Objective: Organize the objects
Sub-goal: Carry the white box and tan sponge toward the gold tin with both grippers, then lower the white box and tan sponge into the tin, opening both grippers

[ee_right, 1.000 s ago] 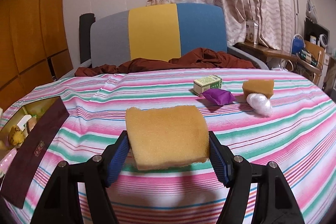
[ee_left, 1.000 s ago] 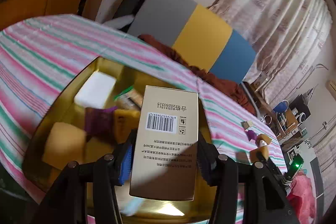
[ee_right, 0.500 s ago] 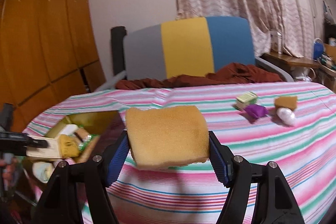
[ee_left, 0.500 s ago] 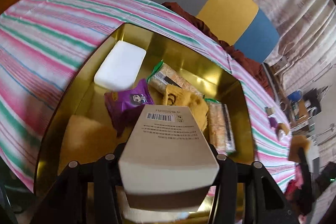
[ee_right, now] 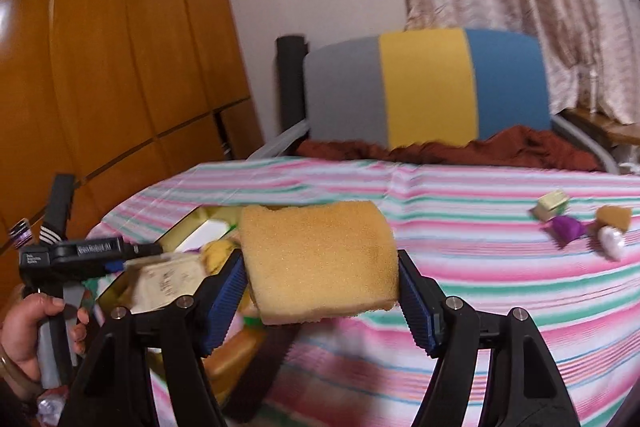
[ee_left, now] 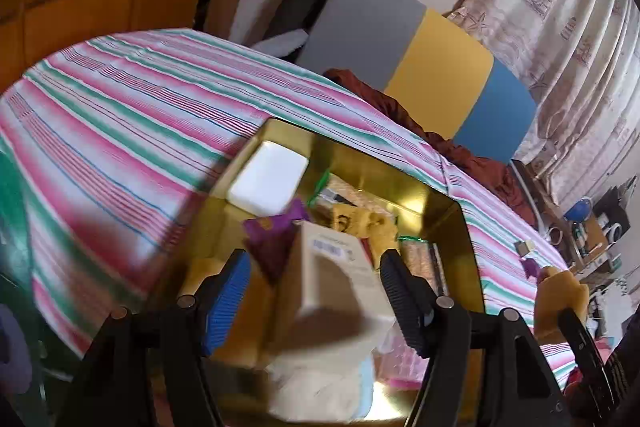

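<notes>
A cream box with a barcode (ee_left: 336,279) lies tilted over the gold tray (ee_left: 452,203), between the fingers of my left gripper (ee_left: 314,291). The jaws are opening, and the blue pad on the left stands clear of the box. From the right wrist view, the same box (ee_right: 164,279) sits just past the left gripper (ee_right: 136,253), which a hand holds. My right gripper (ee_right: 320,291) is shut on a yellow sponge (ee_right: 320,259), in the air beside the tray's near rim (ee_right: 180,227).
The tray holds a white block (ee_left: 268,181), a purple packet (ee_left: 272,227), a yellow item (ee_left: 360,223) and wrapped snacks. On the striped cloth at right lie a small box (ee_right: 554,205), a purple packet (ee_right: 566,229), a sponge piece (ee_right: 614,217) and a white lump (ee_right: 610,241). A chair (ee_right: 424,87) stands behind.
The left jaws have spread and let go of the cream box, which now tips down into the tray. The right gripper has carried the sponge leftwards and up, towards the tray.
</notes>
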A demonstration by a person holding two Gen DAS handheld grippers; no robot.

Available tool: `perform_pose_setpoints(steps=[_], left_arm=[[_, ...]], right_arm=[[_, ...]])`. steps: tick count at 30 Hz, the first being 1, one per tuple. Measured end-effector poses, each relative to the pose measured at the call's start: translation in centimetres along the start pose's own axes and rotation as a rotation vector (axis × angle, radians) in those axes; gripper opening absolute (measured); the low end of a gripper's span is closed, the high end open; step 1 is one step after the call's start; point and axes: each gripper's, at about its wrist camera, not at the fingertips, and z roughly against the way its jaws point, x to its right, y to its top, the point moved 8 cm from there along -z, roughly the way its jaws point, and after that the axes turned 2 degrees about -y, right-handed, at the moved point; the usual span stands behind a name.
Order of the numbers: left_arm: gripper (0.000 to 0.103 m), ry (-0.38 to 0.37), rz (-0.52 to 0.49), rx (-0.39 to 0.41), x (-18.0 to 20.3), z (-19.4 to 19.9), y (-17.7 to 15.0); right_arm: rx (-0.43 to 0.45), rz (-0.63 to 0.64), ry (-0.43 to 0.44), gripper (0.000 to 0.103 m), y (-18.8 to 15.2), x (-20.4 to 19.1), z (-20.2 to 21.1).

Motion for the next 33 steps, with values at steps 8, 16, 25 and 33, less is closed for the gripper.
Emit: perform_pose_setpoints(steps=[8,16,25,33], left_arm=[[0.062,0.04,-0.122,-0.042,0.8,-1.9,-0.6],[0.062,0.005,-0.047,0.039,0.6,0.1,1.0],[0.069,-0.009,0.105,0.208,-0.2,5.3,4.3],[0.071,-0.006,0.142,0.257,-0.1,6.9,4.7]], right_arm=[[-0.104,0.147,0.109,0.072,-2.9,-5.9,-1.2],[-0.234,0.343,0.096,0.072,-5.7,-8.0,-3.4],[-0.25,0.358,0.095,0.094,-5.6,-8.7,-3.7],[-0.176,0.274,0.091,0.082,-4.0,-7.8,-1.2]])
